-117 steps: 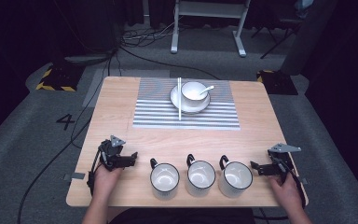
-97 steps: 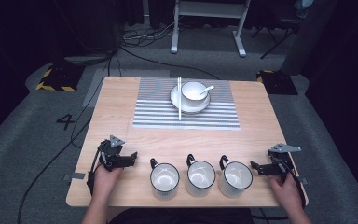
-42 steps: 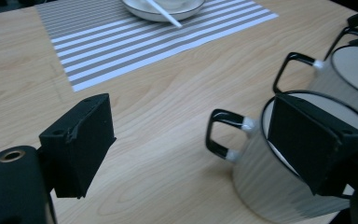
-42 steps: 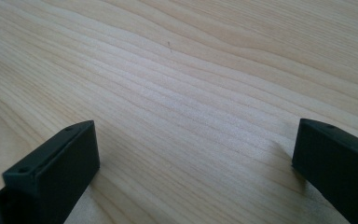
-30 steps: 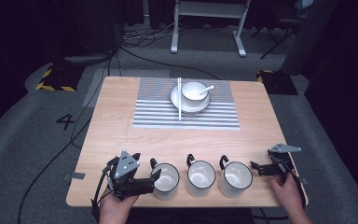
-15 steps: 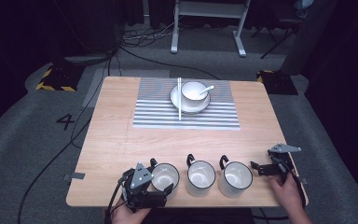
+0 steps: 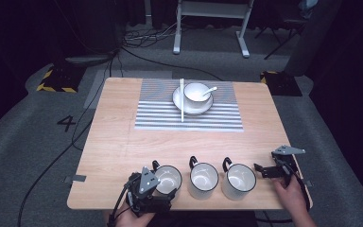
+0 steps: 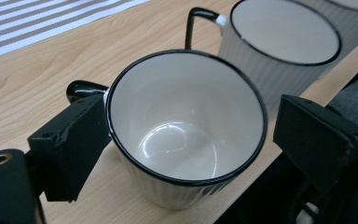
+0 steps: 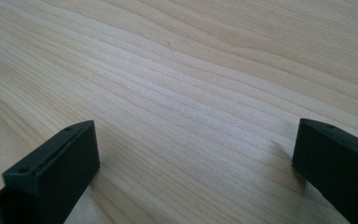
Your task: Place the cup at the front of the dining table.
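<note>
The left gripper [image 7: 163, 191] sits at the near edge of the light wooden table [image 7: 123, 142], toward its near left corner, with its black jaws spread on either side of the leftmost white ribbed mug with a black rim and black handle [image 8: 186, 126]; they have just been opening, and the mug stands between them ungripped. In the left gripper view one pad lies against the wall just under the handle, while the other stands clear of the far wall with a gap. To take the mug well, the person should likely centre it between the pads, keep them below the rim and off the handle, then close squarely on the ribbed wall so it does not twist or tip over the table's edge. The middle white mug [image 7: 203, 180] stands just beside it, so the jaws should stay clear of it. The right gripper [image 7: 264, 171] rests released by the near right corner, jaws apart over bare wood, beside the third white mug [image 7: 239, 180].
</note>
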A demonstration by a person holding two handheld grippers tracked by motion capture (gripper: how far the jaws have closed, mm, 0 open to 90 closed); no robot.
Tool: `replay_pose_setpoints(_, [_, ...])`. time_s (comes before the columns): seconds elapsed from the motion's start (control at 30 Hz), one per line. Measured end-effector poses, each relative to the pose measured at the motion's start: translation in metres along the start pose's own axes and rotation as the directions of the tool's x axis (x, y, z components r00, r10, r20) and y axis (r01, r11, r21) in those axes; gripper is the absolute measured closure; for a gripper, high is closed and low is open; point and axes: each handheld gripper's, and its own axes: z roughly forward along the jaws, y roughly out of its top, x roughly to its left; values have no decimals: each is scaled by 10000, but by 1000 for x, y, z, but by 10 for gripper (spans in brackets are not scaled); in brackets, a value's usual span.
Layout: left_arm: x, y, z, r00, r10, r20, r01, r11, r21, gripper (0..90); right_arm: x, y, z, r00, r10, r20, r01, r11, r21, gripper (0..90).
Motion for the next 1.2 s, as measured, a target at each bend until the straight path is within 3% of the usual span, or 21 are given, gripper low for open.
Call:
replay_pose_setpoints(0.13, [2, -4, 10, 9996, -231, 136, 227, 9992, 326, 55, 0, 0, 0, 10000, 25, -12, -25, 10000, -4, 4])
replay_pose_setpoints(0.33, [4, -10, 25, 9997, -165, 198, 154, 9983, 559, 23, 0, 0, 0, 10000, 37, 2, -37, 10000, 15, 4])
replay_pose_setpoints(0.5, [9, -17, 40, 9985, -246, 492, 214, 9977, 639, 10, 0, 0, 0, 10000, 23, 2, -23, 10000, 10, 4])
replay_pose_setpoints(0.73, [13, -29, 58, 9960, -311, 833, 292, 9993, 231, 0, 0, 0, 0, 10000, 44, 0, -44, 10000, 15, 4])
replay_pose_setpoints(0.8, [16, -33, 60, 9946, -181, 1025, 178, 9998, 35, 0, 0, 0, 0, 10000, 26, 2, -26, 10000, 11, 4])
replay_pose_setpoints(0.93, [15, -35, 64, 9951, 42, 984, -15, 9996, -276, 0, 1, 0, 0, 10000, 62, -13, -62, 10000, 11, 4])
replay_pose_setpoints(1.03, [15, -38, 66, 9952, 255, 940, -192, 9975, -681, 3, 0, 0, 0, 10000, 34, -1, -34, 10000, 14, 4])
replay_pose_setpoints(1.2, [15, -44, 69, 9942, 145, 1065, 10, 9896, -1436, 2, 0, 0, 0, 10000, 26, 0, -26, 10000, 9, 4])
